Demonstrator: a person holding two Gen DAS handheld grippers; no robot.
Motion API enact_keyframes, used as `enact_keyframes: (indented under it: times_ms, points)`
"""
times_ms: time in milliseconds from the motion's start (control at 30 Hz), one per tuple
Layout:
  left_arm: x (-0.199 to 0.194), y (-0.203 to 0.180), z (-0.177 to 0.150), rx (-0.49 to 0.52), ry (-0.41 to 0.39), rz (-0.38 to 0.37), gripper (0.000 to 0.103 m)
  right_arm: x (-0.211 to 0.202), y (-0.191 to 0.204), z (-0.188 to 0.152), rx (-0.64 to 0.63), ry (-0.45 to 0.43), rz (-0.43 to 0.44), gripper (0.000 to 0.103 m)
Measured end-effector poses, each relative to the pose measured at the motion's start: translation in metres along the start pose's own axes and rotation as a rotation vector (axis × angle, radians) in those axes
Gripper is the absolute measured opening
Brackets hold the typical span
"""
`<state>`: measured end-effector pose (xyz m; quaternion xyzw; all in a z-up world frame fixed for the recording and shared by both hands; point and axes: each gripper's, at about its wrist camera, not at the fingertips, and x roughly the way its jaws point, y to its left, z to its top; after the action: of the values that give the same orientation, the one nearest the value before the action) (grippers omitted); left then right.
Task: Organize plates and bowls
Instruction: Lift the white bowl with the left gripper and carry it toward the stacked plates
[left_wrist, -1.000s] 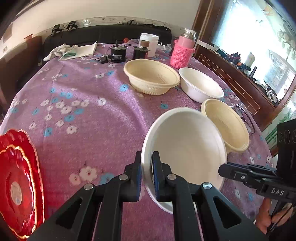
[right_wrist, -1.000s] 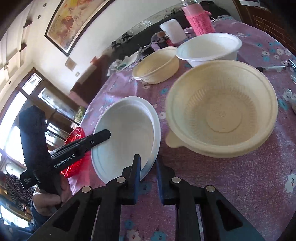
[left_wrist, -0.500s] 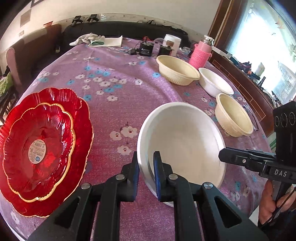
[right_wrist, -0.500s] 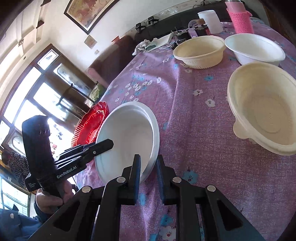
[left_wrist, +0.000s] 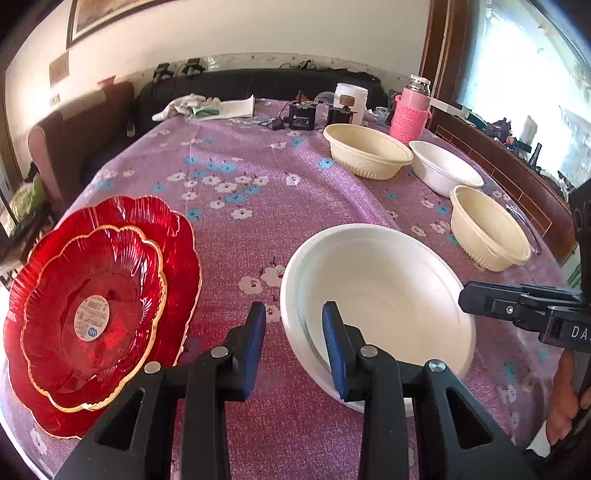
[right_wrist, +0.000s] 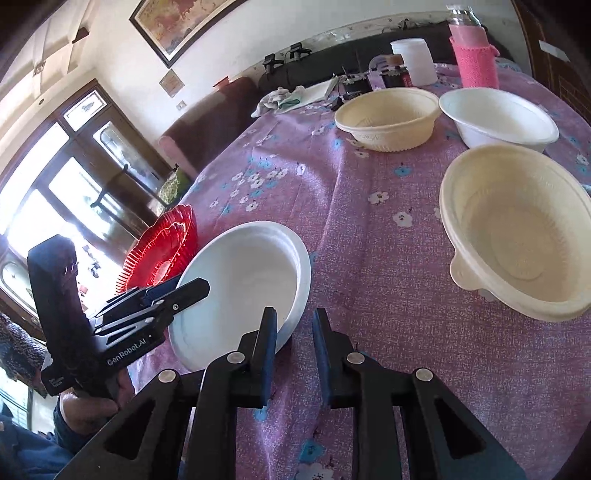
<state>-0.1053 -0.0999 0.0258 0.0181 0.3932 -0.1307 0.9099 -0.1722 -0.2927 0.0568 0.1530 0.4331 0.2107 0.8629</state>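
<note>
A white plate (left_wrist: 376, 295) lies on the purple flowered tablecloth (left_wrist: 258, 206), also in the right wrist view (right_wrist: 240, 284). My left gripper (left_wrist: 293, 343) is open, its fingers straddling the plate's near left rim. My right gripper (right_wrist: 293, 350) is open, straddling the plate's right rim. Two stacked red glass plates (left_wrist: 96, 306) lie to the left and also show in the right wrist view (right_wrist: 159, 251). Two cream bowls (left_wrist: 369, 151) (left_wrist: 487, 229) and a white bowl (left_wrist: 443, 170) sit at the right.
A pink flask (left_wrist: 410, 110), a white jar (left_wrist: 351, 99), small black devices (left_wrist: 303, 116) and a cloth (left_wrist: 207, 107) stand at the table's far end. A dark sofa (left_wrist: 258, 85) lies behind. The table edge runs near the red plates.
Both grippers have opened and let go of the white plate, which now lies flat on the cloth beside the red plates. Earlier it was held tilted between them.
</note>
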Motion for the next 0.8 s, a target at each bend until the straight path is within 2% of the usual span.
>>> enact_keyframes:
  times_ms: [133, 200, 467, 567, 700, 800]
  points:
    - [0.002, -0.01, -0.004, 0.057, -0.047, 0.057, 0.03, 0.003, 0.004, -0.004, -0.05, -0.051, -0.026, 0.021]
    - [0.007, -0.015, -0.007, 0.087, -0.045, 0.081, 0.03, 0.005, 0.004, -0.006, -0.064, -0.069, -0.019, 0.021]
    - [0.012, -0.01, -0.007, 0.065, -0.022, 0.067, 0.03, 0.009, 0.007, -0.011, -0.117, -0.119, -0.006, 0.021]
    - [0.014, -0.01, -0.008, 0.061, -0.011, 0.065, 0.03, 0.012, 0.011, -0.011, -0.141, -0.111, -0.015, 0.021]
    - [0.009, -0.009, -0.009, 0.055, -0.038, 0.058, 0.03, 0.011, 0.013, -0.012, -0.158, -0.121, 0.003, 0.02]
    - [0.006, -0.009, -0.01, 0.06, -0.059, 0.059, 0.025, 0.01, 0.014, -0.013, -0.167, -0.128, 0.019, 0.016]
